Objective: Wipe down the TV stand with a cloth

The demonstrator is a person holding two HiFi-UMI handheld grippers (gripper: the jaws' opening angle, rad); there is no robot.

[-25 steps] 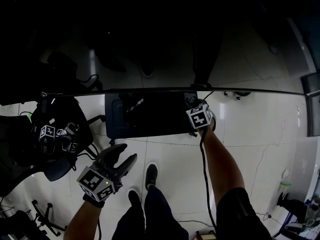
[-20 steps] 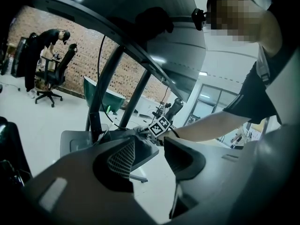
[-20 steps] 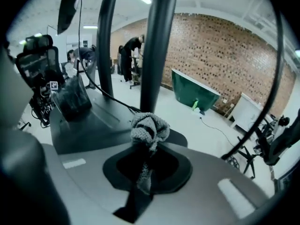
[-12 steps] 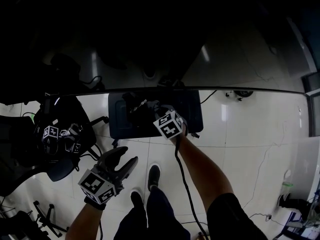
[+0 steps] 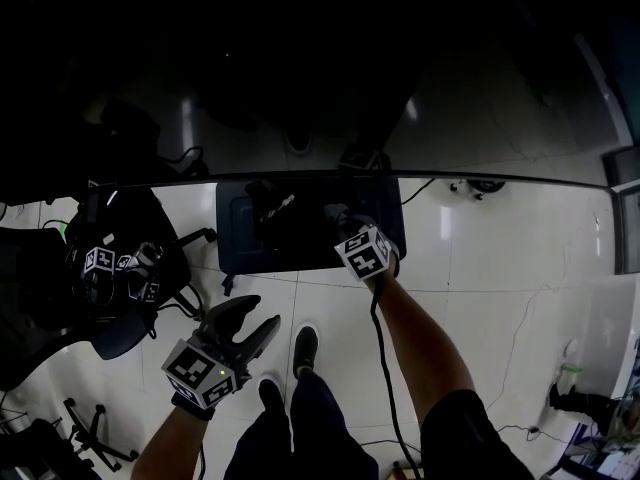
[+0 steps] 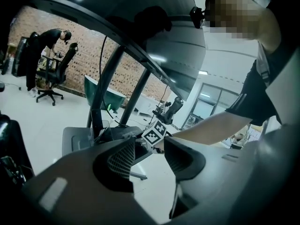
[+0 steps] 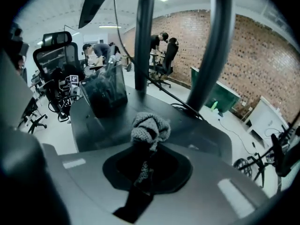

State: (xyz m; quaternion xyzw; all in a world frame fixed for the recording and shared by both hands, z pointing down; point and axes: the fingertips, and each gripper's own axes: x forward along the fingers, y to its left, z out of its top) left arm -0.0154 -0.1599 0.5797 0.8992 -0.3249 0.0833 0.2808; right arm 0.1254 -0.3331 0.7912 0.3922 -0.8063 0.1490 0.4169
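My left gripper (image 5: 258,318) hung at about seven o'clock over the white floor (image 5: 480,268), its jaws partly apart with nothing between them. The TV stand (image 5: 240,253) showed its dark base at that gripper's one o'clock. My right gripper (image 5: 340,223) was over the base's four o'clock corner, pinched tight on the knitted cloth (image 7: 149,128), which bunched at the jaw tips above the base.

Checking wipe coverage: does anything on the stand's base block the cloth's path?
Yes. Ahead of the cloth clamped in the right gripper, a clear container stands on the stand's base at left, two upright poles rise beyond, and a cable lies by the right pole.
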